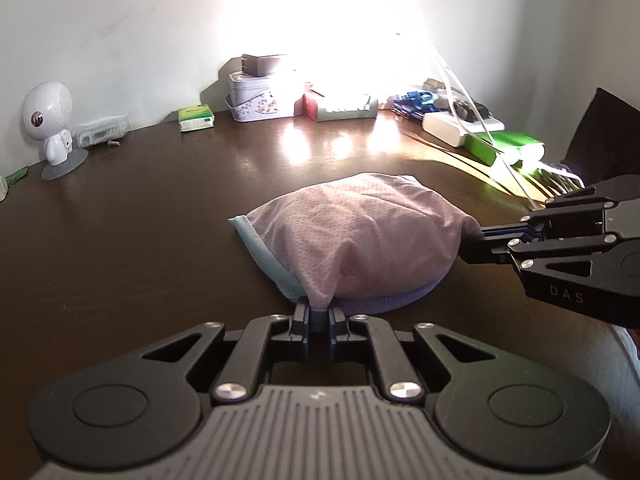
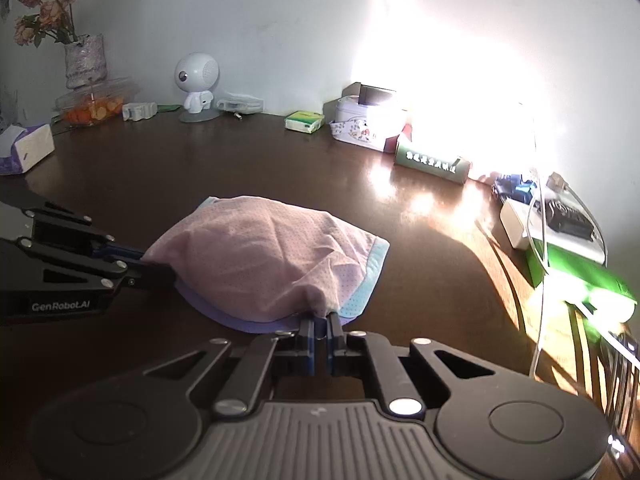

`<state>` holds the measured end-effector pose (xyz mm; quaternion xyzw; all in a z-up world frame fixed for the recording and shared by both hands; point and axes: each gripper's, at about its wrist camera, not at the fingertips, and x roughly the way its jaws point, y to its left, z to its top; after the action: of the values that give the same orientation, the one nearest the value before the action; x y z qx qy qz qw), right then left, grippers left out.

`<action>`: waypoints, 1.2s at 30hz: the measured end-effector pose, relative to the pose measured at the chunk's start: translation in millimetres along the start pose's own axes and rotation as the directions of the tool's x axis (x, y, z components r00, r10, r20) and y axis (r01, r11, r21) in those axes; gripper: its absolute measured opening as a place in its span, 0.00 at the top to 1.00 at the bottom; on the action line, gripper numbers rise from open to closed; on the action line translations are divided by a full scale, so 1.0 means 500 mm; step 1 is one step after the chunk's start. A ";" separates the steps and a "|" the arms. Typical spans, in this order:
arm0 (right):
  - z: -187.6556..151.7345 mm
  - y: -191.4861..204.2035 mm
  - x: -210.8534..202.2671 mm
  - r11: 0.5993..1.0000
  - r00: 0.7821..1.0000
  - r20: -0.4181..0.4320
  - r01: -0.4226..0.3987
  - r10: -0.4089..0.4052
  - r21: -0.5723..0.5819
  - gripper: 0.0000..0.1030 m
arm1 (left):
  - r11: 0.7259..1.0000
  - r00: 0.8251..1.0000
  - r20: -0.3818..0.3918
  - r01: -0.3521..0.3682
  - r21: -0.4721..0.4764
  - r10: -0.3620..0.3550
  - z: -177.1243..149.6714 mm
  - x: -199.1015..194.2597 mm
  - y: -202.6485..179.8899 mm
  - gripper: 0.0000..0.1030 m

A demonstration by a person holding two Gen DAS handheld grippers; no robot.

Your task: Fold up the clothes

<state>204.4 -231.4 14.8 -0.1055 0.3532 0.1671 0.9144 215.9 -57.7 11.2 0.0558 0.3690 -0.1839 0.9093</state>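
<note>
Left wrist view: left gripper [image 1: 319, 316] clenched on pink garment [image 1: 352, 236] corner; right gripper [image 2: 320, 320] likewise. Carry both corners level, equal tension, align hems, lower onto table [image 1: 140, 240].

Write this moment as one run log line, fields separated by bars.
step: fold | left gripper: shut on garment | right gripper: shut on garment | garment: pink mesh, doming over table
</note>
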 end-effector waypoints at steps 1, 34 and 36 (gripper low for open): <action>0.016 -0.006 0.019 1.000 1.000 0.005 0.002 -0.002 -0.001 0.96 | 1.000 1.000 -0.001 -0.007 -0.008 0.007 0.015 0.016 0.012 0.92; 0.166 -0.065 0.098 0.993 0.989 0.139 0.025 -0.042 0.119 0.17 | 0.978 0.991 0.055 -0.110 -0.177 0.121 0.140 0.019 0.156 0.05; 0.140 -0.049 0.054 0.986 0.991 0.125 0.029 -0.050 0.162 0.17 | 0.980 0.991 0.080 -0.093 -0.176 0.108 0.111 -0.050 0.137 0.00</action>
<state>275.4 -226.0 49.1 -0.0279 0.3036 0.1266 0.9439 261.5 0.0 66.4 -0.0126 0.3393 -0.1074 0.9344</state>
